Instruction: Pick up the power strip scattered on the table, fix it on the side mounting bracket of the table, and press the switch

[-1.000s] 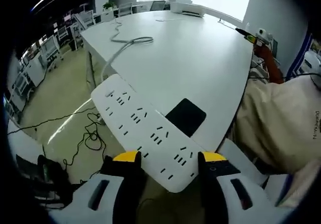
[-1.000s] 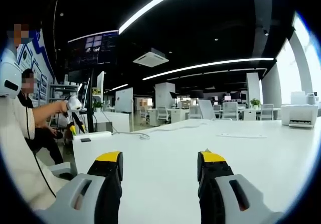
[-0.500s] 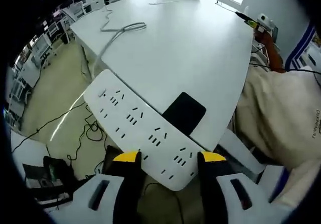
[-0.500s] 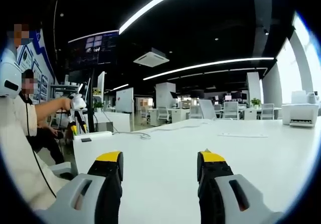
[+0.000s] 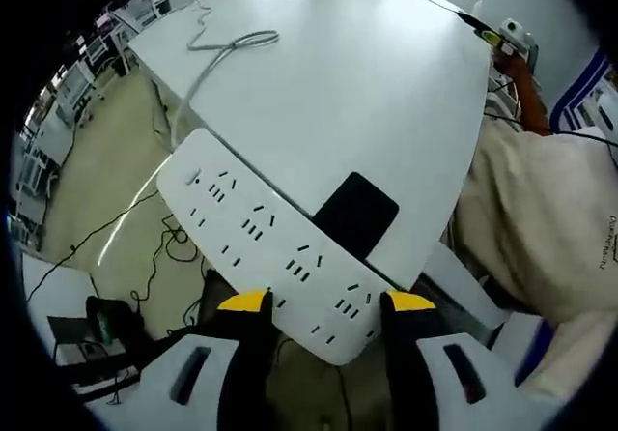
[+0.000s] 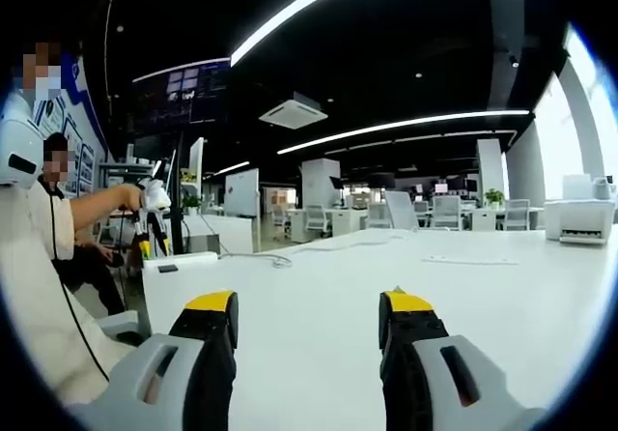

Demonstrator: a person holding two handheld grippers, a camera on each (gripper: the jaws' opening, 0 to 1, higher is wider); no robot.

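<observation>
My left gripper (image 5: 326, 303) is shut on the near end of a long white power strip (image 5: 261, 238), which reaches up and left past the edge of the white table (image 5: 367, 93). Its grey cable (image 5: 227, 49) runs over the table top to a loop at the far side. Just beyond the strip, a black rectangular patch (image 5: 355, 214) lies on the table near the edge. In the right gripper view, my right gripper (image 6: 307, 317) is open above the white table (image 6: 463, 305) with nothing between its yellow-tipped fingers (image 6: 210, 305); the cable (image 6: 280, 260) shows far off.
A person in a beige top (image 5: 541, 228) sits at the right of the table; another person's hand holds a gripper (image 6: 150, 204) at the left. Black cables (image 5: 174, 257) lie on the floor below the table edge. A white printer (image 6: 577, 220) stands far right.
The left gripper view has tilted slightly further over the table, so the strip's far end sits a little higher and more left. The right gripper has held still.
</observation>
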